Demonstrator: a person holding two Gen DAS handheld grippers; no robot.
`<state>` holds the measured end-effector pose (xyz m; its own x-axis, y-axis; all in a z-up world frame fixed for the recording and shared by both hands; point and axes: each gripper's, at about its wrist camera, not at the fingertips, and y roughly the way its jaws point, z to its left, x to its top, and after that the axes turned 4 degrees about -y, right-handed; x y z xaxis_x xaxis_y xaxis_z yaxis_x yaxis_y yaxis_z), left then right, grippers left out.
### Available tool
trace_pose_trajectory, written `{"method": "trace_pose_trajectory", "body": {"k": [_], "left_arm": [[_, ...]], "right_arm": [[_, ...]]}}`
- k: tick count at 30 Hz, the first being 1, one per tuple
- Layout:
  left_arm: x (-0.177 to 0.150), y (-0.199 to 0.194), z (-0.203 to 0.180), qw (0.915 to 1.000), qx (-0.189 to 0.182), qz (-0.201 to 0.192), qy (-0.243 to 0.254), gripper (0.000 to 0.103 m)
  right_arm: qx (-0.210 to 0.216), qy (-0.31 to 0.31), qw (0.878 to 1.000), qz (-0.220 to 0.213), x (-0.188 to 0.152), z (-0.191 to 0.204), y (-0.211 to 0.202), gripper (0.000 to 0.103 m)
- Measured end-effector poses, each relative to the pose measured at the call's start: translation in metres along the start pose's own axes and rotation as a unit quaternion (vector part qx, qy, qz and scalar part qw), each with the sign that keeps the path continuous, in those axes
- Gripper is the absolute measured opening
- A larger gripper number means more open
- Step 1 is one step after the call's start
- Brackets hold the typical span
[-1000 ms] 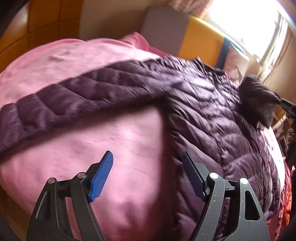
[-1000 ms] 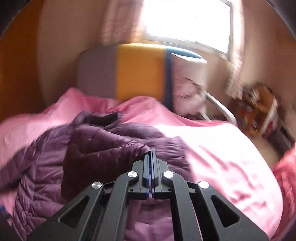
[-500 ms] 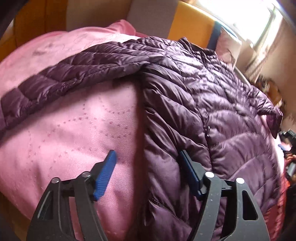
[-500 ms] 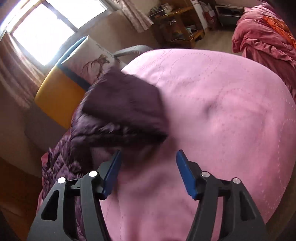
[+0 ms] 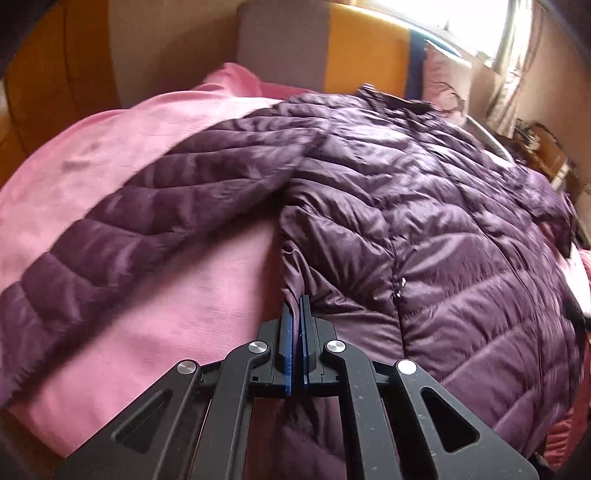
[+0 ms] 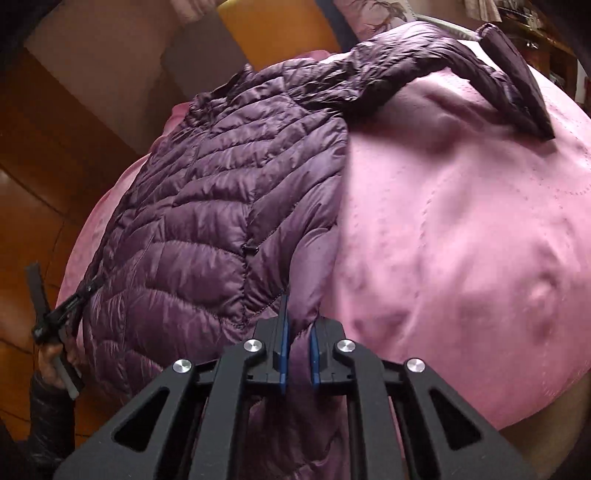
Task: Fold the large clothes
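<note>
A purple quilted down jacket (image 5: 424,221) lies spread front-up on a pink bedspread (image 5: 110,155), sleeves out to each side. My left gripper (image 5: 296,310) is shut on the jacket's left side seam near the hem. My right gripper (image 6: 297,325) is shut on the jacket's (image 6: 207,206) right side edge near the hem, with fabric bunched between the blue pads. The right sleeve (image 6: 480,77) runs out across the bedspread (image 6: 461,221). The left gripper also shows at the far left of the right wrist view (image 6: 55,314), pinching the hem.
A grey, yellow and blue headboard (image 5: 332,55) stands behind the bed with a pink pillow (image 5: 447,85) beside it. A bright window (image 5: 476,22) is at the back right. Cluttered furniture (image 5: 543,155) stands to the right. Wooden floor (image 6: 33,177) lies left of the bed.
Both grippers were open half a second ago and have now shut on the jacket's side edges near the hem. The right gripper moved from the sleeve end to the hem.
</note>
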<state>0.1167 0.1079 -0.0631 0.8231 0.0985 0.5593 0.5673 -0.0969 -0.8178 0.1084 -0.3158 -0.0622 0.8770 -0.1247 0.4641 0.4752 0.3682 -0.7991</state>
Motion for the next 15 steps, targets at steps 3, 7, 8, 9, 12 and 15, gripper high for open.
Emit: {"method": "trace_pose_trajectory", "body": {"k": [3, 7, 8, 9, 12, 15], "left_arm": [[-0.005, 0.0, 0.008, 0.9999, 0.004, 0.012, -0.003, 0.003], [-0.027, -0.003, 0.0, 0.9997, -0.003, 0.024, 0.009, 0.003], [-0.029, -0.006, -0.002, 0.9998, -0.002, 0.02, 0.01, 0.003], [-0.031, -0.011, -0.003, 0.9998, 0.0, 0.014, 0.011, 0.004], [-0.028, -0.027, 0.006, 0.9997, -0.01, -0.004, -0.021, 0.037], [-0.02, -0.05, 0.01, 0.9967, -0.026, -0.058, -0.051, 0.063]], "right_arm": [[-0.016, -0.028, 0.999, 0.021, -0.023, 0.011, 0.002, 0.007], [-0.028, -0.022, 0.999, 0.028, -0.03, -0.006, 0.0, 0.007], [-0.028, -0.013, 0.999, 0.028, -0.026, -0.013, -0.001, 0.008], [-0.025, -0.004, 0.999, 0.027, -0.023, -0.017, -0.003, 0.011], [-0.026, 0.027, 0.999, -0.004, -0.008, -0.036, -0.017, 0.05], [-0.023, 0.096, 0.993, -0.07, 0.014, -0.066, -0.038, 0.071]]}}
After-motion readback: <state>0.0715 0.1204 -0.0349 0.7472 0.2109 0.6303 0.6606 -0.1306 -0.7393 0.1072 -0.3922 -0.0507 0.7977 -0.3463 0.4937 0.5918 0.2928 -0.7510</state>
